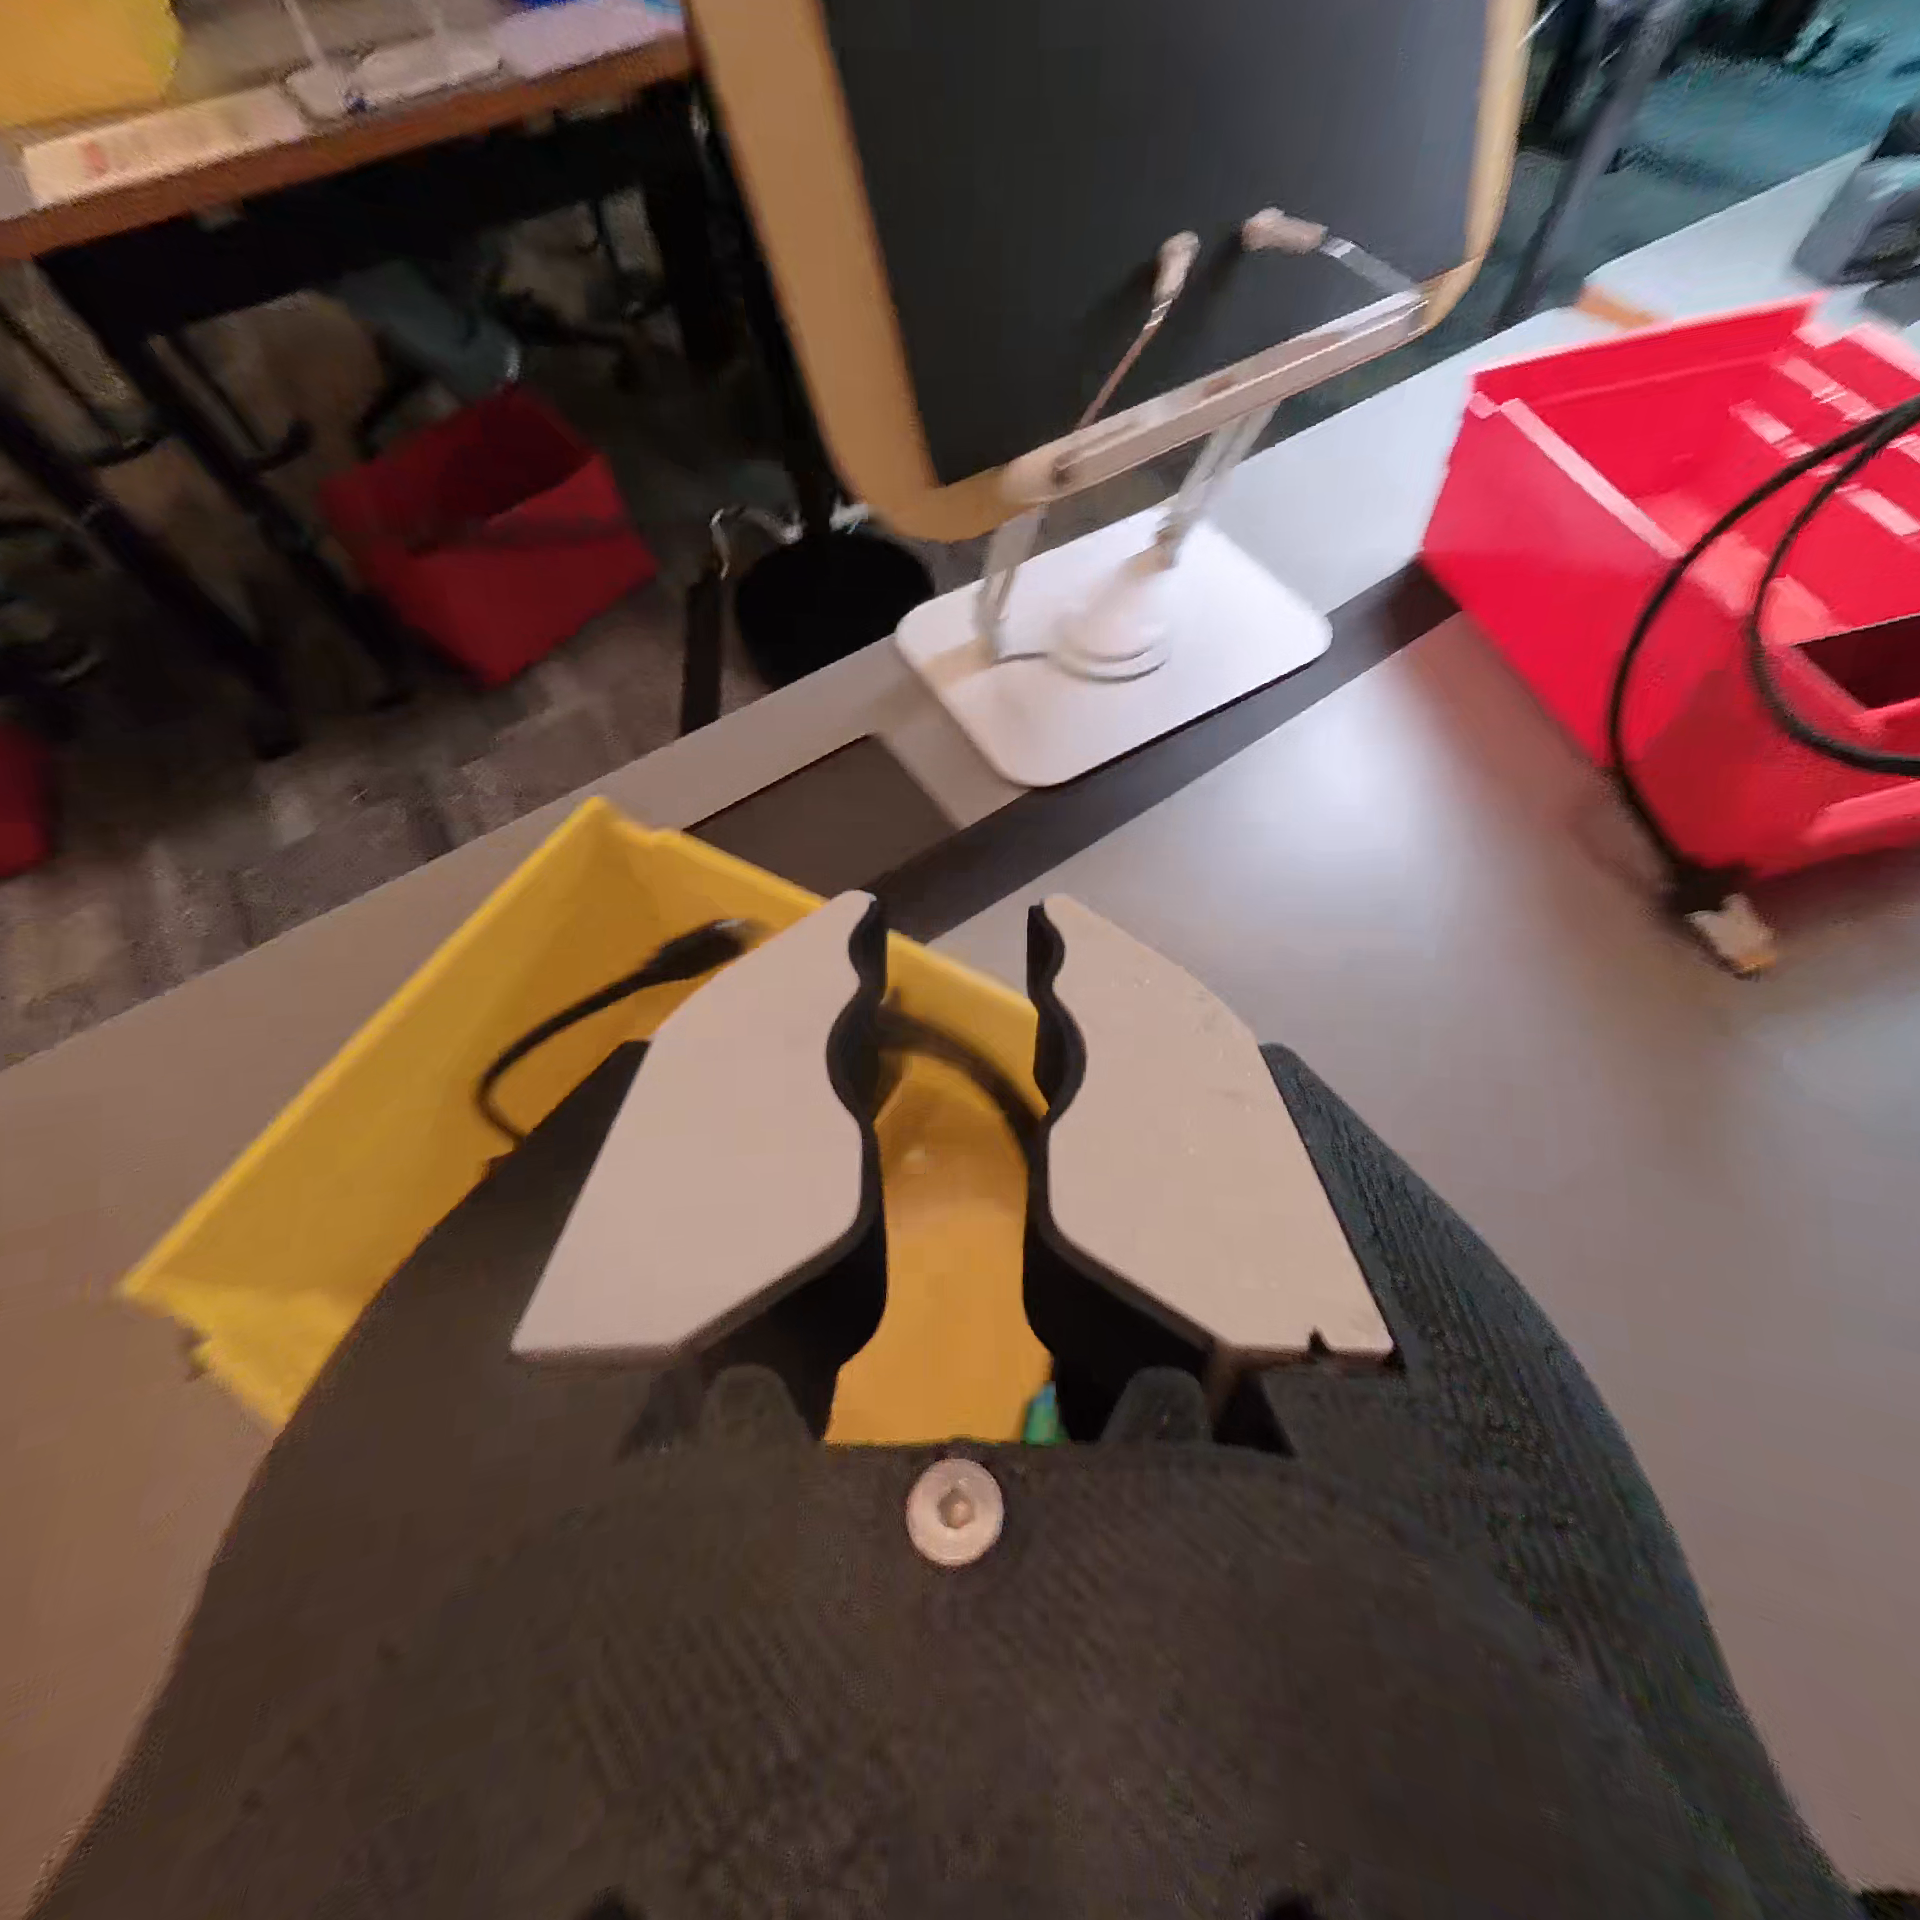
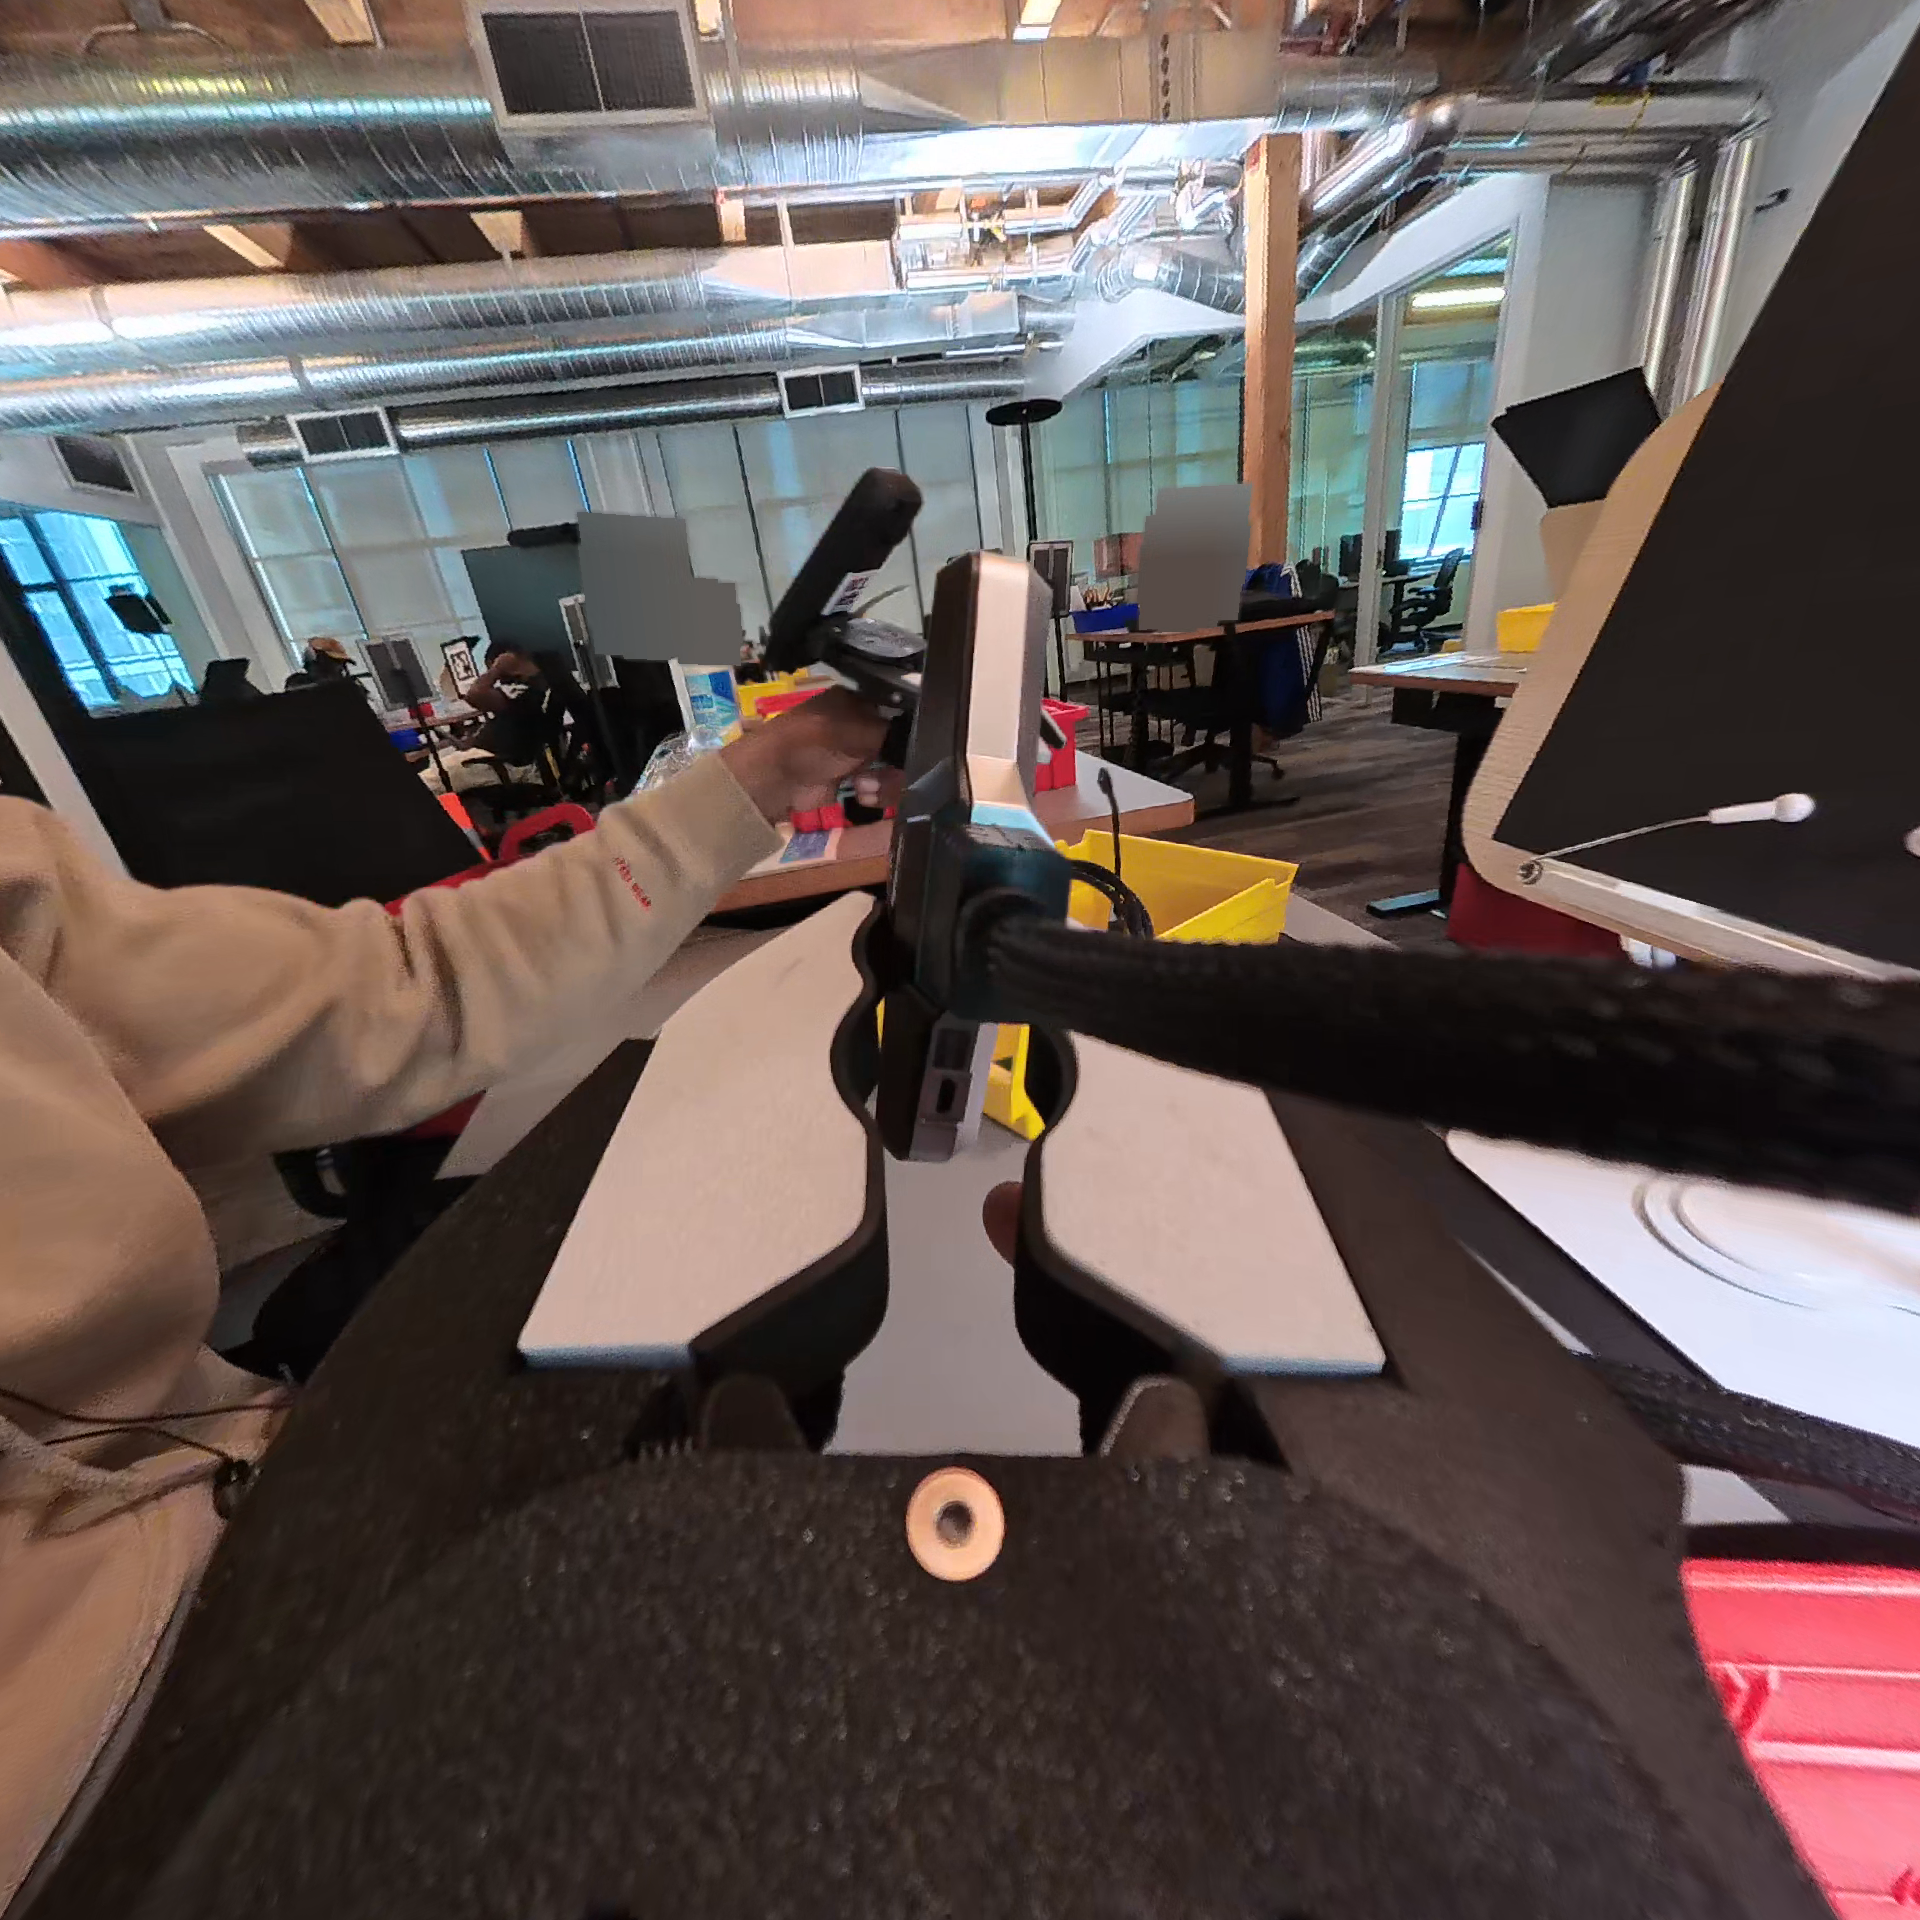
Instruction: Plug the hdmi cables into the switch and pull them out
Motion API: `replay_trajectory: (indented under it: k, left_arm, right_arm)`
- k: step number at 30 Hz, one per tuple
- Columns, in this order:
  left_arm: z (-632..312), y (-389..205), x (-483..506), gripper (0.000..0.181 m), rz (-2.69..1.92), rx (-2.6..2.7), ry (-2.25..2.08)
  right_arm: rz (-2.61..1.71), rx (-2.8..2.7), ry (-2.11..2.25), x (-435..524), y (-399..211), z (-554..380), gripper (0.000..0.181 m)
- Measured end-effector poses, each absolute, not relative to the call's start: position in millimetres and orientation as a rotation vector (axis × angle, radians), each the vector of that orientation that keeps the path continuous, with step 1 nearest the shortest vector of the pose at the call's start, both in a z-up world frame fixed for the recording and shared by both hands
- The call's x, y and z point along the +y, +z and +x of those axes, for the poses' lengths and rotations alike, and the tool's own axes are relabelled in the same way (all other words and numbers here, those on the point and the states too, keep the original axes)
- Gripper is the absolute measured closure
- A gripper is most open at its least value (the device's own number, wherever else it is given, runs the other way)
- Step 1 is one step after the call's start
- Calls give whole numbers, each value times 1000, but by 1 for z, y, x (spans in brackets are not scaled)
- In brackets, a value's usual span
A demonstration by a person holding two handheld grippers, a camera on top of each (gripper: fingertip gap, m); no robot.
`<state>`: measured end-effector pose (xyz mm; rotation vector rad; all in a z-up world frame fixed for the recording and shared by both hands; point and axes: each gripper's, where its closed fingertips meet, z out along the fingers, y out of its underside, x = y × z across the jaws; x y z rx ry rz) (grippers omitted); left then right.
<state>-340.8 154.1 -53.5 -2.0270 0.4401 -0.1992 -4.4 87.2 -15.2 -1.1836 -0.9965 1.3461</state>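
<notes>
My right gripper is shut on the HDMI switch, a grey and black box held upright between the fingertips. A thick black braided cable is plugged into the switch's side through a dark plug and runs off to the right. My left gripper is open and empty, above a yellow bin that holds a thin black cable. A second black cable hangs out of a red bin. Its connector lies on the grey table.
A dark panel with a tan rim stands on a white base at the table's far edge. The yellow bin shows behind the switch. A person's sleeve reaches in from the left. Desks and chairs stand beyond. Left tips to right tips: about 35 cm.
</notes>
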Motion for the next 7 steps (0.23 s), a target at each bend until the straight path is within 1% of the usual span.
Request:
replay_trajectory:
  k: [3,7]
  left_arm:
    - [-385,-68,166,154,-2171,465,-93]
    - [-432,-115,165,152,-2411,528,49]
  right_arm:
    - [-1191,-993,1340,89,-16,-5,158]
    - [-1204,-1009,1319,90,-20,-7,157]
